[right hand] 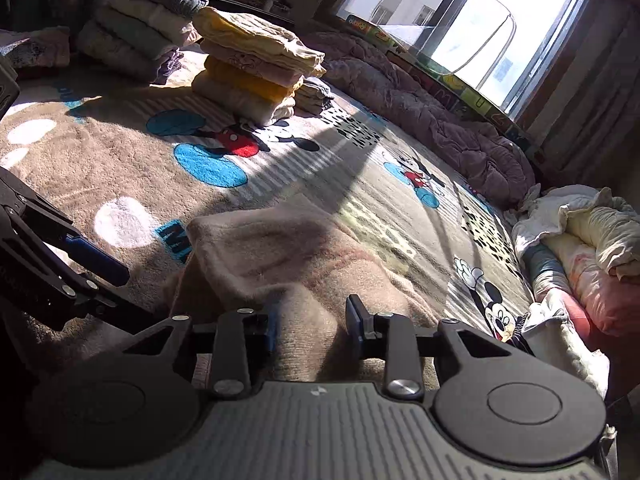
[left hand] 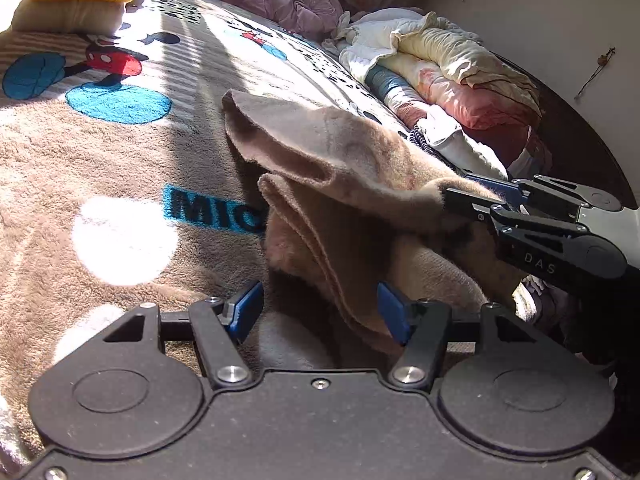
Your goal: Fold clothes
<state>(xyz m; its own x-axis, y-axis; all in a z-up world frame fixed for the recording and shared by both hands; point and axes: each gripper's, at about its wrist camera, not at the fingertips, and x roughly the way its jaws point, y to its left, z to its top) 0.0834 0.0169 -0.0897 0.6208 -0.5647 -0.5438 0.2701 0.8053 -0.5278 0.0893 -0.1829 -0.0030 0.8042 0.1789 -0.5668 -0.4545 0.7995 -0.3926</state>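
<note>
- You had the brown fleece garment (left hand: 340, 168) lifted off the cartoon-print blanket (left hand: 100, 152), held up near the middle of the bed with its folds hanging down toward you.
- Your right gripper (left hand: 460, 196) reached in from the right in the left wrist view, its jaws pinched on the upper edge of the brown fleece garment so that the cloth draped from it.
- From the right wrist camera, a bunched fold of that garment (right hand: 280, 252) sat between the right gripper's (right hand: 310, 318) blue pads (right hand: 354, 316), touching both.
- Your left gripper (left hand: 320, 312) had its jaws spread wide; the hanging cloth touched the right-hand pad (left hand: 390, 312), while the left-hand pad was apart from it.
- In the right wrist view the left gripper (right hand: 96, 260) showed at the left edge, just beside the garment's near left corner.
- A stack of folded clothes (right hand: 256, 68), yellow and cream layers, stood far back on the blanket, left of centre, with a second grey and beige pile (right hand: 136, 28) further left.
- A crumpled pink quilt (right hand: 420, 108) lay along the far side under the bright window (right hand: 480, 12).
- A heap of unfolded laundry (left hand: 440, 72), cream, pink and white pieces, lay at the far right edge of the bed.
- Sunlight crossed the blanket in bright patches near the blue letters (left hand: 212, 208).
</note>
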